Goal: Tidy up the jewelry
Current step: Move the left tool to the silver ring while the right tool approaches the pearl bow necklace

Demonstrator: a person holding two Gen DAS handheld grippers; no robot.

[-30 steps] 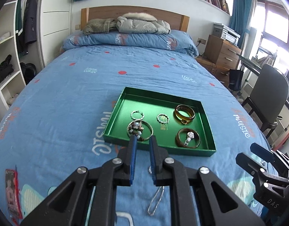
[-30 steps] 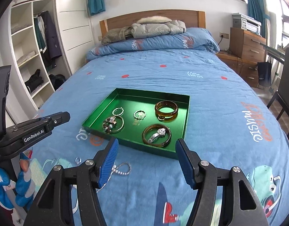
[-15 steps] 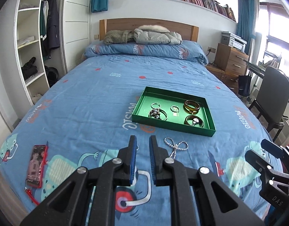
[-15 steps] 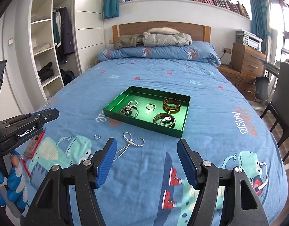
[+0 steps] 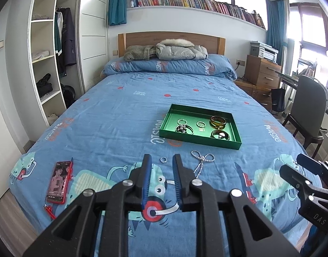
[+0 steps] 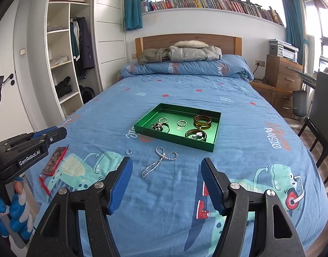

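The near end of the bed lies mostly bare, so either gripper has open cloth to pass over. Low things dot the way: a small ring just ahead of the left gripper, whose jaws are opening with nothing between them, a bead chain beside the ring, and a phone off by the left edge. Beyond the chain the green tray stands with raised walls; its floor is bare along the far side, while rings and bangles fill the near part. The right gripper hangs spread wide above bare cloth.
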